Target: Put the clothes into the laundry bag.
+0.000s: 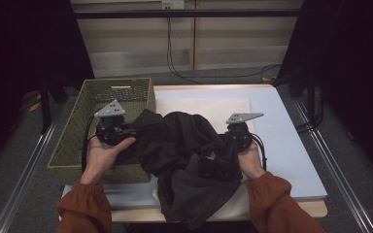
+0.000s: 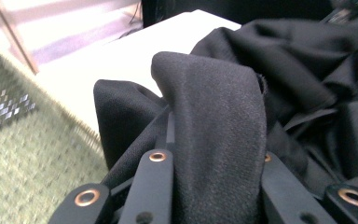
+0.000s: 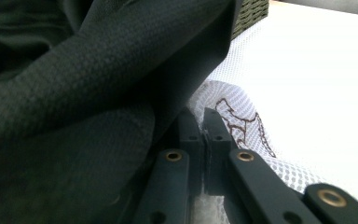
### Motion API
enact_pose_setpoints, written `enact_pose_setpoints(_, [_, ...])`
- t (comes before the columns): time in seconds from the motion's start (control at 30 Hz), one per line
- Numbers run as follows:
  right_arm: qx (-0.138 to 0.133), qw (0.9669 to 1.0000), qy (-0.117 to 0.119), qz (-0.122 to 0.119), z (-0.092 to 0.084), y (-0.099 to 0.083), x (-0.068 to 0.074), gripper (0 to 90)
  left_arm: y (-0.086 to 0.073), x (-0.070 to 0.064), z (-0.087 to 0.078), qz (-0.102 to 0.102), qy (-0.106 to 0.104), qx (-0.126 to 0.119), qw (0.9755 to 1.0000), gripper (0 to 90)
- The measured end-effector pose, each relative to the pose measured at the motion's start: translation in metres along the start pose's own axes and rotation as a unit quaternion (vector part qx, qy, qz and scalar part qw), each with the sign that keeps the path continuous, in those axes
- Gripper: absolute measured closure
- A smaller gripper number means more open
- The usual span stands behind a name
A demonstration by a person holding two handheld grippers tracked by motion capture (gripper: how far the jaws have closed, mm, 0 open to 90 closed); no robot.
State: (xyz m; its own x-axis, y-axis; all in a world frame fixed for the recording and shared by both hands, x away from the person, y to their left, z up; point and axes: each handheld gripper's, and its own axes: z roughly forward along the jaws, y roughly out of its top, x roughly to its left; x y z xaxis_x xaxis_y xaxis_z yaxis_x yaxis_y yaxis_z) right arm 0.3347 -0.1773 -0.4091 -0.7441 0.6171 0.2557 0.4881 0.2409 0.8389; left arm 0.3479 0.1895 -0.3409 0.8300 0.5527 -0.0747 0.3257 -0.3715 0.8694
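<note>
A black garment (image 1: 189, 150) lies crumpled across the middle of the table, one end reaching over the rim of the green basket (image 1: 70, 141). My left gripper (image 1: 127, 131) is at the basket's right wall, shut on a thick fold of the black garment (image 2: 214, 116) that stands up between its jaws (image 2: 212, 156). My right gripper (image 1: 225, 143) is at the garment's right side. Its jaws (image 3: 200, 119) are pressed together where the garment's edge (image 3: 74, 93) runs in, with white mesh (image 3: 242, 116) right beside them.
The green woven basket sits at the table's left, over its edge. A white mesh sheet (image 1: 213, 104) lies under the garment on the pale tabletop (image 1: 286, 145). Cables (image 1: 175, 68) trail on the floor behind the table. The garment hangs over the near edge.
</note>
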Motion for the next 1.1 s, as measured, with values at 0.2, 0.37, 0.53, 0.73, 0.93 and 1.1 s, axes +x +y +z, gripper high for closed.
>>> enact_pose_setpoints(0.2, [-0.001,1.0000,-0.005,0.003,0.000,-0.001,-0.001,89.3,0.017,-0.017,0.011,0.013,-0.025,-0.019,0.9994,79.2])
enact_pose_setpoints(0.37, [-0.005,1.0000,-0.003,0.005,0.000,-0.002,-0.002,89.3,0.036,-0.036,0.021,0.035,-0.049,-0.026,0.9978,79.1])
enact_pose_setpoints(0.53, [-0.005,1.0000,-0.004,0.004,0.000,-0.003,-0.001,89.3,0.050,-0.056,0.036,0.051,-0.075,-0.026,0.9956,79.2])
enact_pose_setpoints(0.73, [-0.004,1.0000,-0.005,0.007,0.000,-0.004,-0.002,89.3,0.055,-0.072,0.060,0.050,-0.104,-0.028,0.9929,79.1])
enact_pose_setpoints(0.93, [-0.006,0.9999,0.000,0.011,-0.002,-0.004,-0.004,89.3,0.049,-0.087,0.072,0.053,-0.125,-0.034,0.9902,78.8])
enact_pose_setpoints(1.1, [-0.004,0.9999,-0.003,0.011,-0.001,-0.005,-0.004,89.3,0.039,-0.095,0.082,0.049,-0.134,-0.035,0.9891,78.7])
